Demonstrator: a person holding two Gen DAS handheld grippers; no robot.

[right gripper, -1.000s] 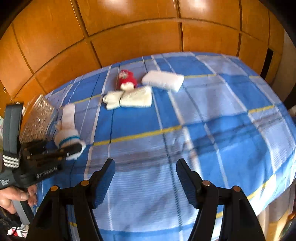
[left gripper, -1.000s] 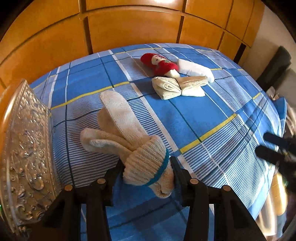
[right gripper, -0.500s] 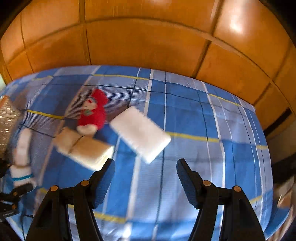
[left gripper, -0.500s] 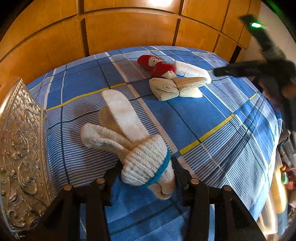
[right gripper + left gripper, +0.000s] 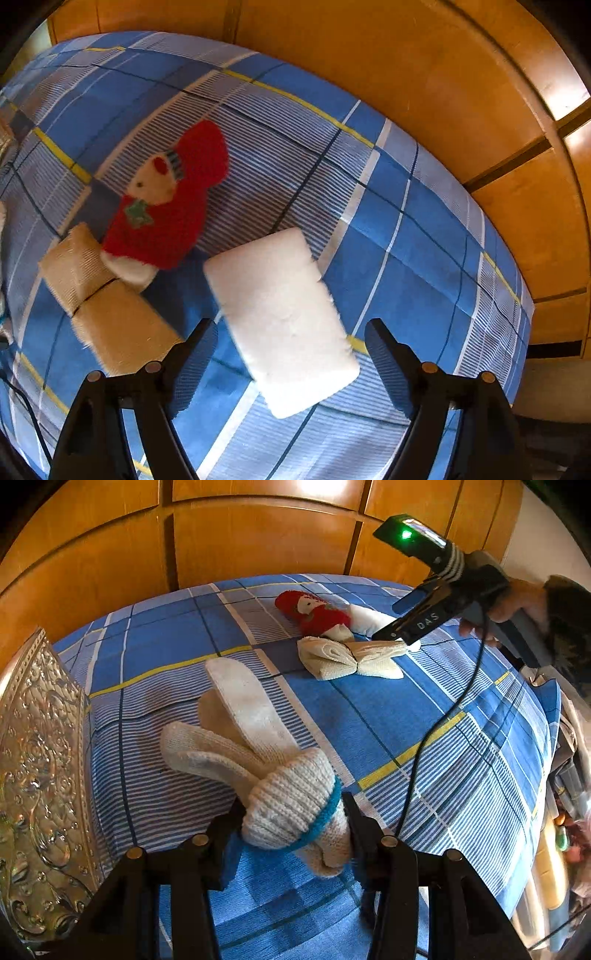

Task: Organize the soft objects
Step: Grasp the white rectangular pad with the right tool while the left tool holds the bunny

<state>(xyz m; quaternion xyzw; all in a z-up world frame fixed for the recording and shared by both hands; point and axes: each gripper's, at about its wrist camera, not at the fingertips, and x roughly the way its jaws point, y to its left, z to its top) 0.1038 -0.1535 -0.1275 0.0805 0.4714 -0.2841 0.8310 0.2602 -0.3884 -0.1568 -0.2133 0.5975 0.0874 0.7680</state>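
Left tongs: pinching the ribbed, blue-banded cuff of a bundle of cream knitted socks, toes fanned forward and resting on the blue plaid bed cover. Embossed silver metal tray: just left of these tongs, standing at the bed's edge, nothing visible in it. Ahead and to the right of the left tongs, well apart: a folded beige ribbed cloth, a red plush doll with a white face, and a white pad mostly hidden behind the other handheld tool.

Right tongs: spread wide, poised above the white rectangular foam pad, near end of the pad lying between the two fingers, no contact visible. Folded beige cloth just left of the left finger; red plush doll ahead and left, its white hem touching the cloth. Orange wooden panelling beyond the bed.

Step in hand, as judged: sock bundle secured on the left; approach to the foam pad on the right, grasp not yet made.

Next move, as judged: lowering of the right tongs astride the pad's narrow width, then gentle closure, foam being likely to compress and slip; transfer of the socks leftward toward the tray, if that is the collecting place.
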